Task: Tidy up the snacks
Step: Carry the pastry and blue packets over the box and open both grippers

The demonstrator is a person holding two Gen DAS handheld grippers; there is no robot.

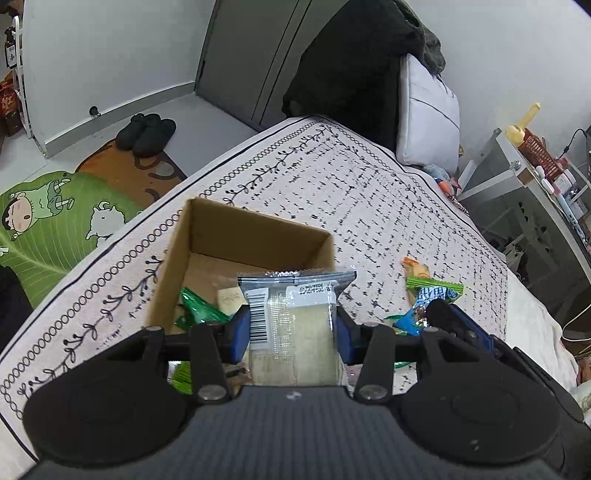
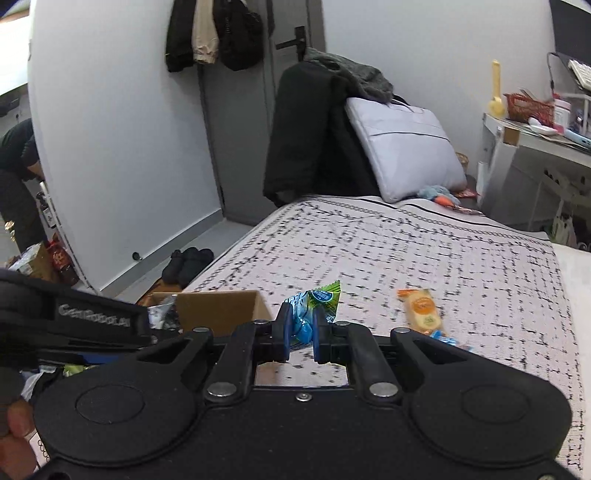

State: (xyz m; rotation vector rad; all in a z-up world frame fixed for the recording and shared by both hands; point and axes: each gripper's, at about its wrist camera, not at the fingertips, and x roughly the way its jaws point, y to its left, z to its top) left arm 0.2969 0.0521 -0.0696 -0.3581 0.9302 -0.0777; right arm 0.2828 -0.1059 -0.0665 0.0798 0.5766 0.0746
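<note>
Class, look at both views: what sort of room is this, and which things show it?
Most likely a bedroom in a home: a bed with a patterned cover, a pillow at its head, and clothes hanging by the door.

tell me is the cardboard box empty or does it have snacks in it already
Not empty. The open-topped cardboard box already holds a green packet and a small pale packet on its floor; the rest is hidden behind the left tool's clear packet.

brown cardboard box (image 1: 207, 254), blue-green wrapper (image 2: 314, 306), black-patterned white bedcover (image 1: 369, 192)
</note>
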